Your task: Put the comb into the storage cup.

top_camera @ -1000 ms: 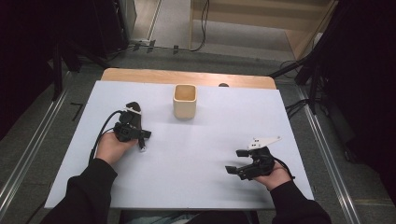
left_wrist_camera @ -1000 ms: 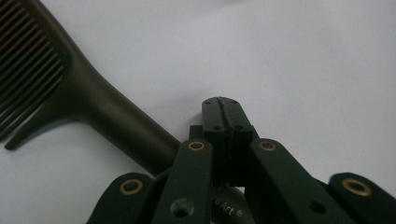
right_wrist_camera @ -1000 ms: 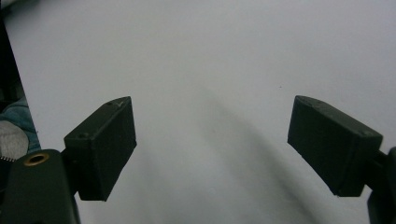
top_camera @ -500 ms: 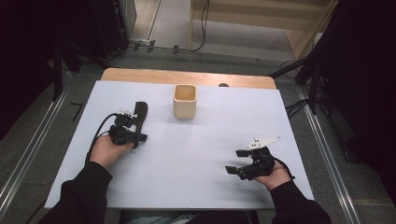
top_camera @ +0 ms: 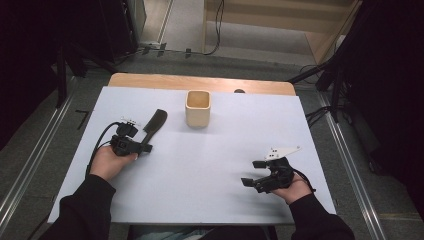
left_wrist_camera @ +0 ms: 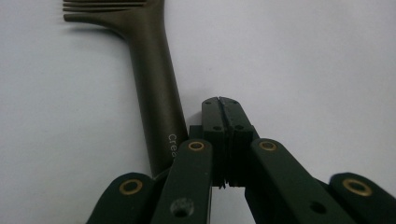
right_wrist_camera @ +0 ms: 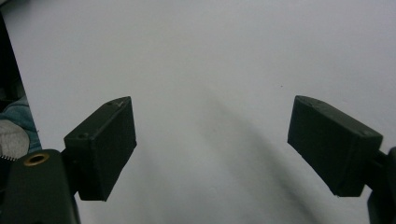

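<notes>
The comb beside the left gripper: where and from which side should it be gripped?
Probably the handle. The comb lies flat on the table, its long, narrow handle toward the left gripper, whose jaws are shut beside it, and its teeth pointing away. Open, come from above at mid-handle and close across its width.

On the table (top_camera: 210, 200) in front of you, the comb (top_camera: 154, 124) lies flat on the left half, its toothed end pointing away from you toward the cup (top_camera: 198, 108), which stands upright near the far edge at the middle. Your left gripper (top_camera: 142, 146) sits at the comb's handle end, just beside it. Your right gripper (top_camera: 250, 173) rests on the near right part, well apart from both.
</notes>
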### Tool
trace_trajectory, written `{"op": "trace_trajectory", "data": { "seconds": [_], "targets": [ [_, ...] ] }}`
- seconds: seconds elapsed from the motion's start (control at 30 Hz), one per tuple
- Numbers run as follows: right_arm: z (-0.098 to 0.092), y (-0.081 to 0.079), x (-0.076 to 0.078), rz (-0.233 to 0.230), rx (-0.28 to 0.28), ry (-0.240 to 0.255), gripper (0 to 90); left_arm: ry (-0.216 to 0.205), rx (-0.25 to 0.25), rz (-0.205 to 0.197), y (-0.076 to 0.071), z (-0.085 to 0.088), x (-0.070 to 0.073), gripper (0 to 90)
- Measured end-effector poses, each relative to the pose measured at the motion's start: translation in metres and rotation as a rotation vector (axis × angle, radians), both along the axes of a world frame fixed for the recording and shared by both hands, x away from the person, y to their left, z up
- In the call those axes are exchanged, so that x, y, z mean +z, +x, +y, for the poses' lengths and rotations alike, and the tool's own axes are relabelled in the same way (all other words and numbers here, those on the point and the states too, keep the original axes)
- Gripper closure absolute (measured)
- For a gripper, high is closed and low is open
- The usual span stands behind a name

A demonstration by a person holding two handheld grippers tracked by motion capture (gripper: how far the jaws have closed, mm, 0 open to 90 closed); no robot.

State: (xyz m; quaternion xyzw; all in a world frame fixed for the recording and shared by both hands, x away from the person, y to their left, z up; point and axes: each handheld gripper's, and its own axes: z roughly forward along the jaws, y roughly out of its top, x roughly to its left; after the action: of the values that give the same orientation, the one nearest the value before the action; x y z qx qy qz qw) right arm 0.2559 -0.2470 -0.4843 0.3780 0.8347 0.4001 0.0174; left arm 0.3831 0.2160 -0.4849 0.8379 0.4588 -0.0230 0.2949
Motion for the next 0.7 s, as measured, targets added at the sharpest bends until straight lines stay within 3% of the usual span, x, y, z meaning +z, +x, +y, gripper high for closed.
{"op": "trace_trajectory", "data": {
  "seconds": [0.5, 0.7],
  "targets": [
    [0.000, 0.000, 0.000, -0.001, 0.000, -0.001, 13.6, 0.012, 0.021, 0.002, 0.000, 0.015, 0.002, 88.0],
    [0.000, 0.000, 0.000, -0.001, 0.003, -0.001, 13.6, -0.020, 0.018, 0.007, -0.002, 0.015, 0.004, 87.9]
  ]
}}
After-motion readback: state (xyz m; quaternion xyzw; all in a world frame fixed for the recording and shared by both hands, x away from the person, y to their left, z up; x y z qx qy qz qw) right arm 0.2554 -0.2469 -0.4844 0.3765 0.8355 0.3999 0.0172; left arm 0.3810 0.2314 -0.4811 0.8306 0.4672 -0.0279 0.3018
